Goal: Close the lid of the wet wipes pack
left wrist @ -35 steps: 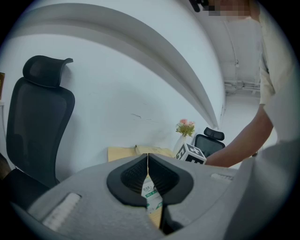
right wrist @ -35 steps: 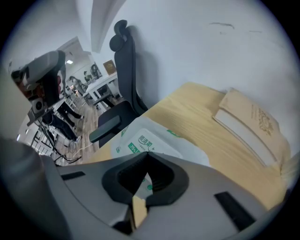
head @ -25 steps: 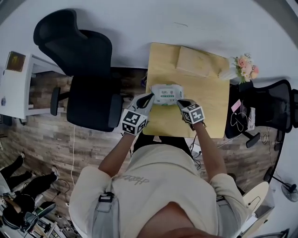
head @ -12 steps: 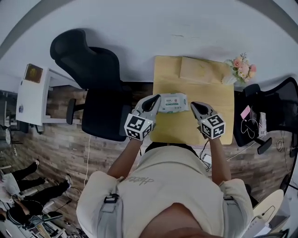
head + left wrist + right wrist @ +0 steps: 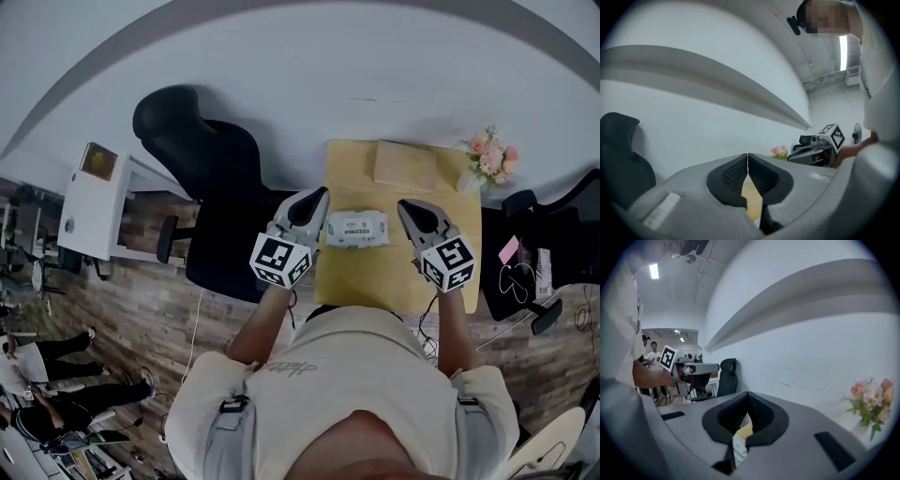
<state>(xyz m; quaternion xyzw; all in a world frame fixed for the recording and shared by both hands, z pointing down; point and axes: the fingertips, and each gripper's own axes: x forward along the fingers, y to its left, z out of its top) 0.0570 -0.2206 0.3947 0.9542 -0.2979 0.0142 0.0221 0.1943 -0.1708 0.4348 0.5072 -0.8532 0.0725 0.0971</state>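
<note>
Left gripper (image 5: pixel 748 161) first: its two black pads are pressed together at the tips and nothing sits between them. Only a slit of pale wood shows through the gap lower down. In the head view it hangs at the left edge of the wooden table (image 5: pixel 398 281), nose pointing to the far side. It is just left of the wet wipes pack (image 5: pixel 357 229) and not touching it.

Over to the right gripper (image 5: pixel 748 399), and it is the same story: jaws closed tip to tip and holding nothing. A sliver of the pack's printed wrapper and some tabletop peek through the opening beneath them. From above it hovers to the right of the pack, clear of it.

So the pack lies flat on the table between the two grippers, long side running left to right, and neither tool is on it. Its lid looks to be lying flat on top, though the pack is small in the head view and that is hard to tell for sure.

Further out, a light wooden board (image 5: pixel 405 166) rests at the far side of the table. A small bunch of pink flowers (image 5: pixel 489 155) stands at the far right corner. A black office chair (image 5: pixel 202 155) sits left of the table on the wood-pattern floor, with a white cabinet (image 5: pixel 94 206) further left.
</note>
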